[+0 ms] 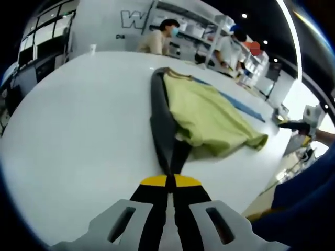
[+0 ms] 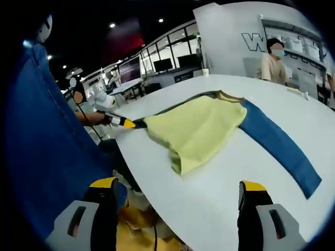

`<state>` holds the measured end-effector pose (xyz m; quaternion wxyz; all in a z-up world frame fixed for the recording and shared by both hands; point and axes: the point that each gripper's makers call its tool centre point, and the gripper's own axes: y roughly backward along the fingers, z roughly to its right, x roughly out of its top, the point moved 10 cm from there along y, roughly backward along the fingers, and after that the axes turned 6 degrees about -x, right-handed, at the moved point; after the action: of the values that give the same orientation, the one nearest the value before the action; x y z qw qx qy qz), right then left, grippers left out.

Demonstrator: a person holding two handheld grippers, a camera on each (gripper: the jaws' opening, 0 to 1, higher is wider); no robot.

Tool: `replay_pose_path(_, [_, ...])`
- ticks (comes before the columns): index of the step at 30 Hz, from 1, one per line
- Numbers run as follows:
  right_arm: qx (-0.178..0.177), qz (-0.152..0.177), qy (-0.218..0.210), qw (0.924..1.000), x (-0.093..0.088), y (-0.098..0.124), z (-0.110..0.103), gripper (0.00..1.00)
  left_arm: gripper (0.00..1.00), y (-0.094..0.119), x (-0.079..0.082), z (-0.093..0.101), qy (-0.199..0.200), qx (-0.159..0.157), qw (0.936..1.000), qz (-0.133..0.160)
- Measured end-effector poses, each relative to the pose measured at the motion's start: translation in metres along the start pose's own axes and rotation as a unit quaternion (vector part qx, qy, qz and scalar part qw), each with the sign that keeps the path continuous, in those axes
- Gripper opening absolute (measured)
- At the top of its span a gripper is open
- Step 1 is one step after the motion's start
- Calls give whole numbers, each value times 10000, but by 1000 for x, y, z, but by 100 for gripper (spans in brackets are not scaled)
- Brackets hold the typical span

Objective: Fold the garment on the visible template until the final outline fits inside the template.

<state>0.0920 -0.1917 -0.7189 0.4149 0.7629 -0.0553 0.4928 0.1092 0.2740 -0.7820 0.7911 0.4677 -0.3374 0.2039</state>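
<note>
A garment lies spread on the white table [image 1: 78, 130]. It has a yellow-green body [image 1: 209, 115], a dark grey sleeve [image 1: 159, 115] and a blue sleeve [image 2: 282, 146]. My left gripper [image 1: 170, 183] is shut on the near end of the dark grey sleeve, its yellow-tipped jaws pressed together. In the right gripper view the left gripper [image 2: 128, 124] holds that same end at the table's edge. The yellow-green body [image 2: 199, 128] is folded over itself there. My right gripper [image 2: 178, 188] is open, jaws wide apart, off the table's near edge and touching nothing.
The table's edge [image 2: 157, 198] runs close in front of the right gripper, with the person's blue clothing [image 2: 47, 146] to the left of it. A person in beige [image 1: 157, 39] stands beyond the far side of the table, near shelves [image 1: 199, 26].
</note>
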Motion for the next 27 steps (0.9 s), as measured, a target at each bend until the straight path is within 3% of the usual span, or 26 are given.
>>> replay_pose_path(5, [8, 15, -27, 10000, 0, -1, -1, 95, 0, 10, 11, -10, -131, 137, 9998, 7])
replay_pose_path(12, [54, 7, -71, 10000, -2, -6, -3, 94, 0, 25, 37, -35, -314, 364, 9988, 76])
replay_pose_path(17, [71, 39, -110, 9999, -1, -7, -3, 93, 0, 34, 59, -42, -420, 471, 9979, 110])
replay_pose_path(21, [47, 51, -159, 9998, 0, -7, -1, 93, 0, 37, 69, -52, -517, 484, 9975, 38])
replay_pose_path(24, [25, 79, -213, 9997, 0, -7, 0, 92, 0, 34, 79, -80, -647, 433, 9969, -142])
replay_pose_path(27, [-5, 78, -245, 9997, 0, -6, 0, 92, 0, 38, 88, -85, -783, 462, 9956, -245])
